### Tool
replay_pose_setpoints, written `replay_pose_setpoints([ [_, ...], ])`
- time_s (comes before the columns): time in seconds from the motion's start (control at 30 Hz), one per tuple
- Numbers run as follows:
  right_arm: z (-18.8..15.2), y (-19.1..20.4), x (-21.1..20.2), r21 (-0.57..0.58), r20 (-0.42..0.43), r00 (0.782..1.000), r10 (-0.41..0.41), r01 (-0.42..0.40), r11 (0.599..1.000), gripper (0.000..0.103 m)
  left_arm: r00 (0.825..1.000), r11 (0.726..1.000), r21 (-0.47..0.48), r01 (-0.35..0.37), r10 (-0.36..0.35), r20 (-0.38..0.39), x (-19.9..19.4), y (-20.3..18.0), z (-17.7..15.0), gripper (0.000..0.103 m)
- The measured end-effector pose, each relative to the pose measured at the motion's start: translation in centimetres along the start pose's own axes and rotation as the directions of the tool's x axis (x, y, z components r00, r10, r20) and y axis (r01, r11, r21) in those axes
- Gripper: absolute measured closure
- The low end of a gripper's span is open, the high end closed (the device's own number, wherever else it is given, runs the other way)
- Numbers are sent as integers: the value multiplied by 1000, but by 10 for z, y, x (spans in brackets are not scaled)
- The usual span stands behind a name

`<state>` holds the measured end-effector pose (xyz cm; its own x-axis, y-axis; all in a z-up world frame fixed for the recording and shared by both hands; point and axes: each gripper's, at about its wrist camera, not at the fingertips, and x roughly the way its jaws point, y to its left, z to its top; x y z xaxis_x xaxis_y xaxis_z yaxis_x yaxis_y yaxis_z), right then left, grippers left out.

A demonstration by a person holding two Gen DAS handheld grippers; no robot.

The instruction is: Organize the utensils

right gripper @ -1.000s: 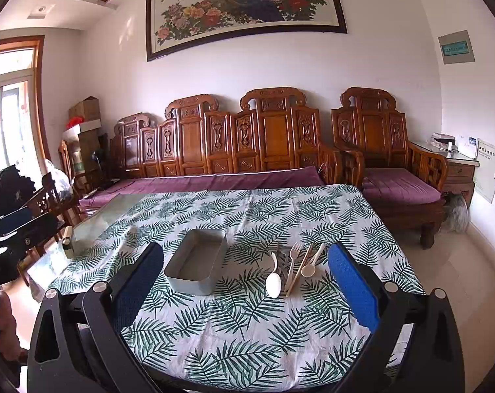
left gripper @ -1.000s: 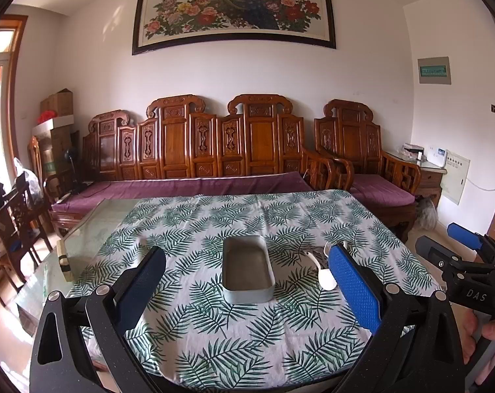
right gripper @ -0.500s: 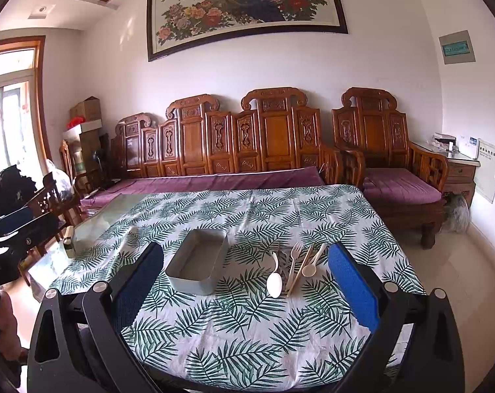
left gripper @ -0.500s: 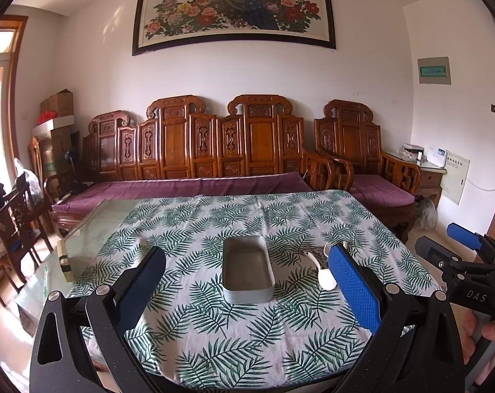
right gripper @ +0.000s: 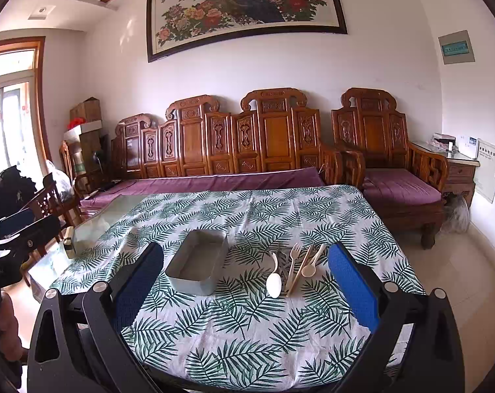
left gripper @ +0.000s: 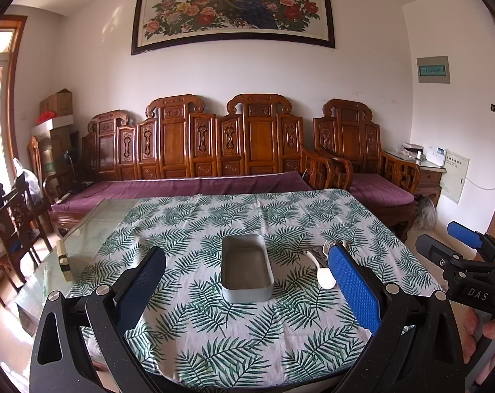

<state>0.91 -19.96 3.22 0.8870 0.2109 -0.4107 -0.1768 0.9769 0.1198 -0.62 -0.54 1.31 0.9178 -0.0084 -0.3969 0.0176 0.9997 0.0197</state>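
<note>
A grey rectangular tin (left gripper: 246,268) (right gripper: 199,266) lies empty on the leaf-print tablecloth (left gripper: 234,334) (right gripper: 247,324). To its right lie a white spoon (right gripper: 274,281) (left gripper: 322,275), a beige fork (right gripper: 294,263), chopsticks (right gripper: 300,270) and a small beige spoon (right gripper: 313,263). In the left wrist view my right finger partly hides them. My left gripper (left gripper: 247,290) is open and empty, above the table's near edge, facing the tin. My right gripper (right gripper: 245,290) is open and empty, short of the utensils.
A carved wooden sofa with purple cushions (left gripper: 195,186) stands behind the table. Bare glass tabletop (left gripper: 93,229) shows at the left, with a small block (left gripper: 64,260) on it. Wooden chairs (left gripper: 14,229) stand at the left. The right gripper's body (left gripper: 466,271) shows at the right edge.
</note>
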Motion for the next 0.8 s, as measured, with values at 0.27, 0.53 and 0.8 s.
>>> replay_pose_setpoints([
  [0.27, -1, -1, 0, 1, -2, 1000, 1, -1, 1000, 3, 1000, 1000, -2, 4, -4, -9, 4, 0, -4, 6],
  [0.53, -9, -9, 10, 1, -28, 1000, -5, 6, 1000, 3, 998, 1000, -4, 14, -14, -55, 21, 0, -12, 6],
  [0.8, -19, -23, 37, -10, -55, 998, -3, 3, 1000, 3, 991, 999, 5, 43, -42, -128, 52, -6, -22, 7],
])
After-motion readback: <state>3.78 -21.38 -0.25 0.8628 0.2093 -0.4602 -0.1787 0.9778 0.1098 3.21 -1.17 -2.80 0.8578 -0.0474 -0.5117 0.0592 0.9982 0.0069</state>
